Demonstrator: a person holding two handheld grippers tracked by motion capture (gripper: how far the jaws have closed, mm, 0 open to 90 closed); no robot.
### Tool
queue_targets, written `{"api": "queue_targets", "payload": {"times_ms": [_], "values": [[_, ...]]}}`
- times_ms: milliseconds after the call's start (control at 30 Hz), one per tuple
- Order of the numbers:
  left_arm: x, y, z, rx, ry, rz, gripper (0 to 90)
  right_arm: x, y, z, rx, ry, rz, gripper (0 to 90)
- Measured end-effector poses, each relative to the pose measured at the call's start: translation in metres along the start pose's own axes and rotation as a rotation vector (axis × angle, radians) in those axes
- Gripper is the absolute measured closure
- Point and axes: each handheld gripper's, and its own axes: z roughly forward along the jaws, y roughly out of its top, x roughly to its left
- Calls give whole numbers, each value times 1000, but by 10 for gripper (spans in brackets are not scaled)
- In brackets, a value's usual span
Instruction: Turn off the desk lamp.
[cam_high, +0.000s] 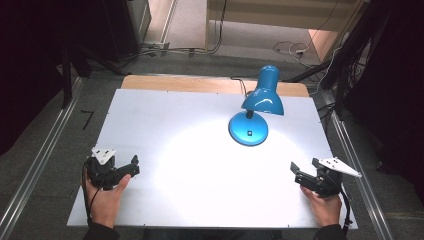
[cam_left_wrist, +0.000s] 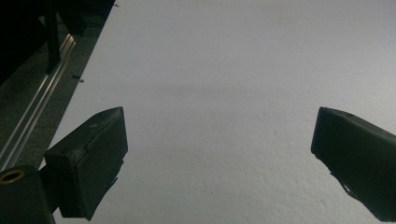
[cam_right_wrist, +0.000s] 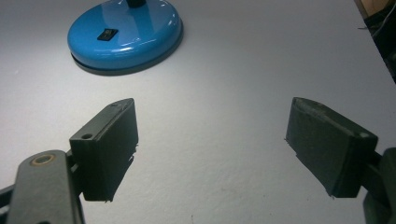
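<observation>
The lamp (cam_high: 255, 107) stands lit toward the table's (cam_high: 165, 125) far right, shade tilted over its base (cam_right_wrist: 125, 35); both grippers empty, left gripper (cam_high: 125, 170) and right gripper (cam_high: 302, 175) jaws wide apart, well short of the lamp; a careless reach could likely tip it; nothing blocks the way.

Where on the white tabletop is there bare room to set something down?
The white tabletop is bare from its left edge to the blue desk lamp, and between the left gripper and right gripper. Only the back right, around the lamp's round base, is taken.
</observation>
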Motion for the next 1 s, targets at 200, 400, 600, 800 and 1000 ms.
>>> {"api": "queue_targets", "payload": {"times_ms": [200, 400, 600, 800, 1000], "values": [[0, 0, -1, -3, -4, 0, 44, -1, 1, 1, -11, 12, 12, 156], [-1, 0, 1, -5, -6, -1, 44, 0, 2, 6, 6, 10, 15, 158], [-6, 1, 2, -14, -20, 9, 44, 2, 2, 9, 10, 24, 20, 158], [-9, 5, 4, -26, -30, 4, 44, 8, 5, 14, 7, 30, 26, 170], [-10, 5, 7, -21, -51, 15, 44, 22, 8, 27, 22, 51, -13, 173]]}}
